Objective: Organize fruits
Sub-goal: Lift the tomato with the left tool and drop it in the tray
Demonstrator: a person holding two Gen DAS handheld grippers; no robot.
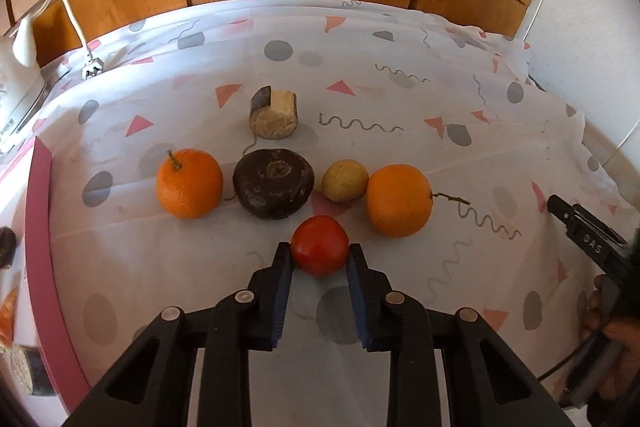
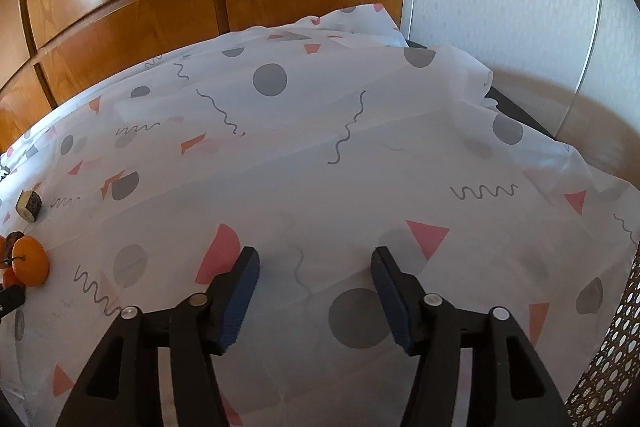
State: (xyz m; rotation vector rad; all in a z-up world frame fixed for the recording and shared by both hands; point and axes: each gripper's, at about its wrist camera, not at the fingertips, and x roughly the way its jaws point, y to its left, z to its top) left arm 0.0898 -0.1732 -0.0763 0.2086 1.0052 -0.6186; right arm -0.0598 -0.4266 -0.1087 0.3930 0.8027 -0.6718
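In the left wrist view, my left gripper [image 1: 319,253] has its fingers on either side of a red tomato [image 1: 319,245] on the patterned cloth; the jaws look almost touching it, with small gaps. Behind it lie an orange [image 1: 189,183] at left, a dark brown round fruit [image 1: 273,183], a small yellow-brown fruit [image 1: 345,180] and a second orange [image 1: 399,200] at right. A cut beige-and-brown piece [image 1: 273,118] stands further back. My right gripper [image 2: 315,261] is open and empty above bare cloth; the orange [image 2: 30,261] shows at its far left.
A pink tray edge [image 1: 38,227] with cut fruit pieces lies at the left. The right gripper's body [image 1: 588,243] shows at the right edge. A white appliance and cord [image 1: 76,27] sit back left. A perforated basket [image 2: 612,359] stands lower right. Wooden cabinets stand behind.
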